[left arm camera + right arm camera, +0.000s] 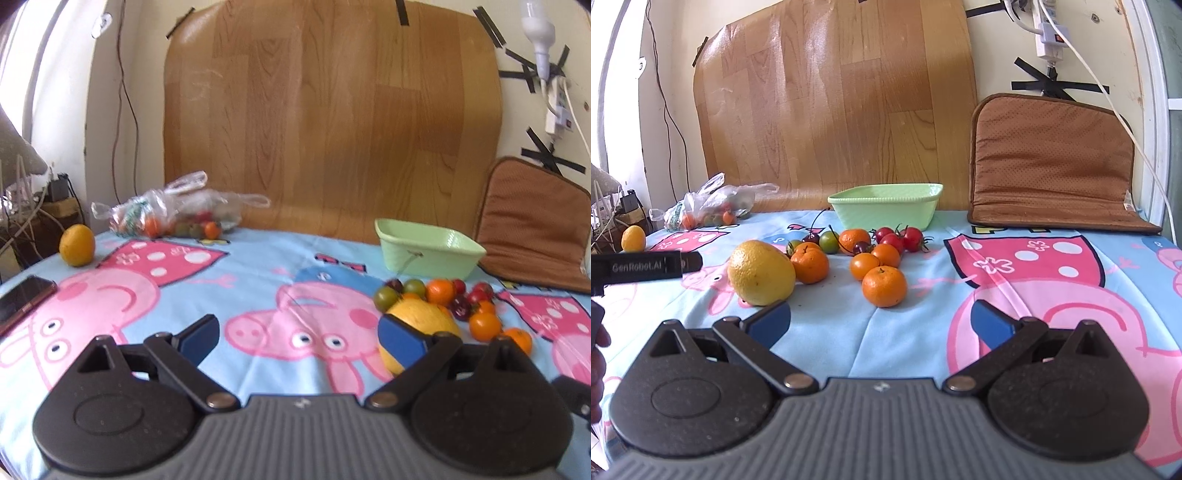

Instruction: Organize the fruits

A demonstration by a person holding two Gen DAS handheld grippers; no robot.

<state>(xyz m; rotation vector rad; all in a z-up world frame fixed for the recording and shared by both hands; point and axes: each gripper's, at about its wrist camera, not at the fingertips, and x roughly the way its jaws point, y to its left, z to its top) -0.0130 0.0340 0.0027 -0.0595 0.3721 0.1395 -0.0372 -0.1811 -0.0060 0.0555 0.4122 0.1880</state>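
Both claws are sitting spread wide with nothing between the pads, so no picking up is happening yet. Left claw (299, 338) is hovering low over the counter (258, 280) with its cartoon pig cloth, and its right pad is overlapping the big yellow citrus (424, 321) in the view, though I honestly can't tell if it's touching it or just in front of it. Right claw (881, 321) is hanging a bit back from the fruit pile, pointing roughly at the nearest mandarin (884, 286).

Progress-wise, I'd say this is pretty much at the starting line. The green basket (886, 210) is sitting at the back of the counter, right behind the pile, and no fruit is showing in it, though its floor is hidden from this low angle. Everything is lying loose in front of it: mandarins, the red cherry tomatoes (899, 238), a green tomato (829, 242) and a couple of dark cherries.

Some stragglers are sitting way off to the left too: a lone orange (77, 245) near the counter's edge and a plastic bag (173, 214) with more small fruit inside. A phone (24, 301) is lying on that side as well. So basically the whole job looks left to do.
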